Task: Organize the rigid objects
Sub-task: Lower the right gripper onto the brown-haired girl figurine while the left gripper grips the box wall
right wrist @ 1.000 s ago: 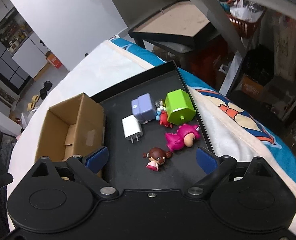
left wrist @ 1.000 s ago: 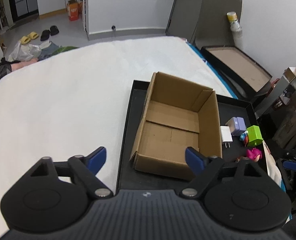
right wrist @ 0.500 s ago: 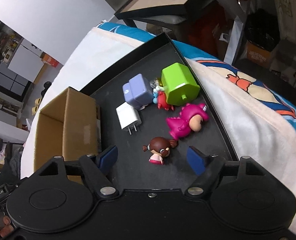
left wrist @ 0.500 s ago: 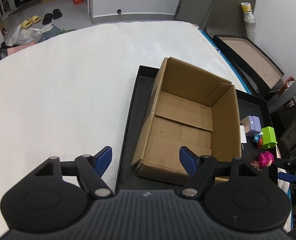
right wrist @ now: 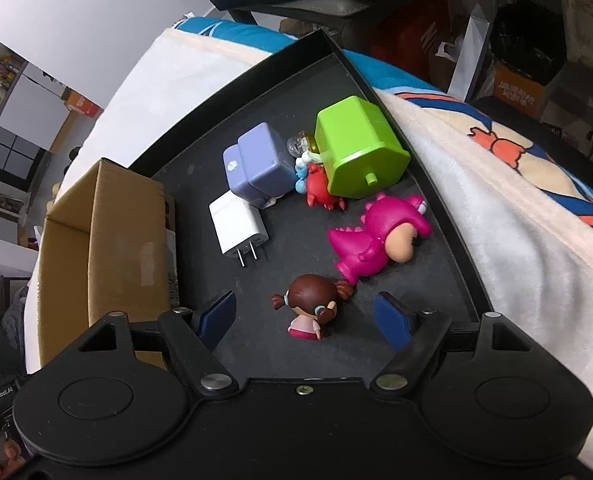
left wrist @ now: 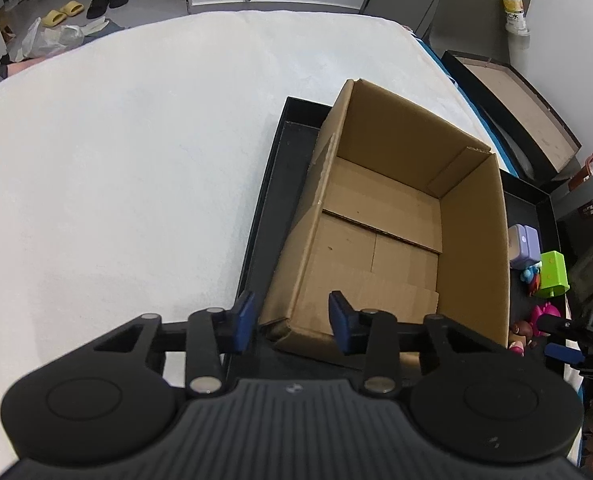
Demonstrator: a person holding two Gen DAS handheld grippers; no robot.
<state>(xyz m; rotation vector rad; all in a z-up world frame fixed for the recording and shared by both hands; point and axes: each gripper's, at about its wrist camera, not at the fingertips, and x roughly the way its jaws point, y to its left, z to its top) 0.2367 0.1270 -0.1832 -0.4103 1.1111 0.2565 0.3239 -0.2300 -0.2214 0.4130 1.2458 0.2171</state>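
White bedding (left wrist: 136, 152) covers most of the left wrist view and lies bare to the left of the black tray (left wrist: 274, 184) set on it. One cardboard box (left wrist: 396, 216), open-topped and with nothing inside, fills the tray's left part; its left wall leaves a narrow strip of tray floor, its right wall stands near the toys.

Both grippers point steeply down. The left gripper (left wrist: 290, 322) sits over the box's near left corner, one blue pad outside the wall and one inside; its jaws have just been closing on that corner, though whether the pads press on the cardboard I cannot tell. The right gripper (right wrist: 306, 314) hangs low over the tray floor, jaws parted and apart from the doll, having narrowed a little just before.

Loose on the tray's right part lie six clear things plus a small tangle:
- one green block (right wrist: 356, 152) against the right rim
- one purple charger (right wrist: 260, 168)
- one pink dinosaur figure (right wrist: 372, 236) lying on its side near the right rim
- one white plug adapter (right wrist: 238, 226), prongs toward the camera
- one brown-haired doll (right wrist: 310, 306) between the right pads, touching neither
- one red crab toy (right wrist: 318, 190), wedged between charger and block with small blue and clear bits too tangled to count.

Bare floor lies between adapter, doll and box.
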